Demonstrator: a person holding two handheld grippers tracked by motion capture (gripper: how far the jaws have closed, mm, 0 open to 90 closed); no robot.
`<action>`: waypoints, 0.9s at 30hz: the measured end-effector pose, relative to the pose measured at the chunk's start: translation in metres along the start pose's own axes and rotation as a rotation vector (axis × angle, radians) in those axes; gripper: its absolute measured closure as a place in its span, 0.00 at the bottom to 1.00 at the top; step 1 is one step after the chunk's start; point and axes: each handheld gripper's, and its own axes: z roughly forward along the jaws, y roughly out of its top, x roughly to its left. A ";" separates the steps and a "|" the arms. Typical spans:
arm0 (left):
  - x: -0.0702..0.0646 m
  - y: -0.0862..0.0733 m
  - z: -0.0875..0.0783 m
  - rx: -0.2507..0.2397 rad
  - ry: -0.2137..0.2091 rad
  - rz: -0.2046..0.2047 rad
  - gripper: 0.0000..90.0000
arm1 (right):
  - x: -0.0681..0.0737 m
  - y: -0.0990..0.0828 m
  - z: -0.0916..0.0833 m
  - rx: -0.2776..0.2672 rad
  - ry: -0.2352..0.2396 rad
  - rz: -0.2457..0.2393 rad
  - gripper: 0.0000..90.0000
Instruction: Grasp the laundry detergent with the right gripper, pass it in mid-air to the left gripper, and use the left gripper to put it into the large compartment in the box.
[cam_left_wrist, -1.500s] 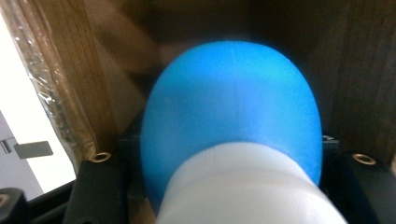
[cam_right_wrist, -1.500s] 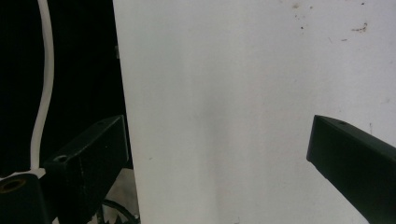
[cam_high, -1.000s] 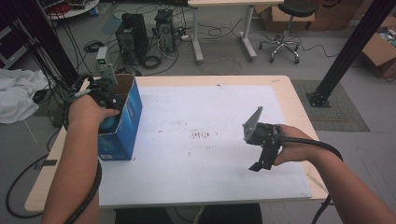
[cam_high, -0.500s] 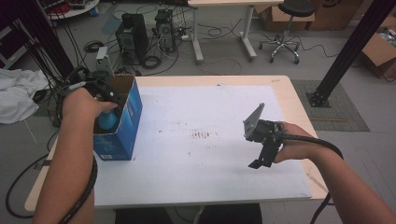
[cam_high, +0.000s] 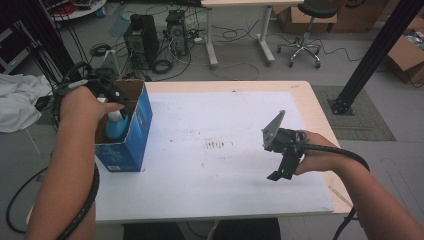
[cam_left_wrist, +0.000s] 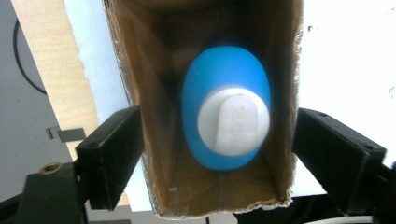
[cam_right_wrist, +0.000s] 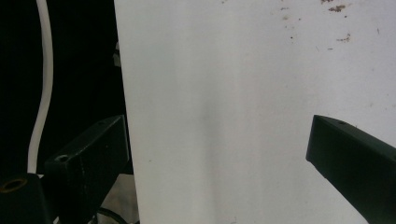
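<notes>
A blue cardboard box (cam_high: 136, 134) stands open-topped at the table's left side. Inside it a blue bottle (cam_high: 116, 128) with a white cap stands upright. My left gripper (cam_high: 113, 98) hovers just above the box's opening. In the left gripper view its jaws have just been opening and stand apart on either side of the bottle (cam_left_wrist: 224, 93), clear of it, with the box's brown inner wall (cam_left_wrist: 140, 93) below. My right gripper (cam_high: 278, 175) hangs over the white sheet (cam_high: 210, 120) near the front right. Its jaws (cam_right_wrist: 219, 126) are wide apart with nothing between them.
Light wood table edge (cam_high: 320, 115) frames the white sheet. Behind the table are computer towers (cam_high: 142, 35), cables and an office stool (cam_high: 307, 30) on the floor. A black post (cam_high: 375, 55) rises at right. White cloth (cam_high: 17, 100) lies at left.
My left hand has lifted up out of the box and its jaws have spread, leaving the blue bottle standing inside. The right gripper has kept still.
</notes>
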 end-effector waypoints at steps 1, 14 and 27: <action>0.000 0.000 -0.002 -0.005 0.003 0.007 0.18 | 0.000 0.000 0.000 -0.001 -0.001 0.001 0.06; -0.008 -0.002 -0.018 -0.007 0.027 0.042 0.09 | 0.001 -0.002 -0.001 -0.010 0.000 0.005 0.06; -0.028 0.000 -0.029 -0.006 0.026 0.106 0.05 | 0.002 -0.006 -0.004 -0.017 -0.003 0.010 0.07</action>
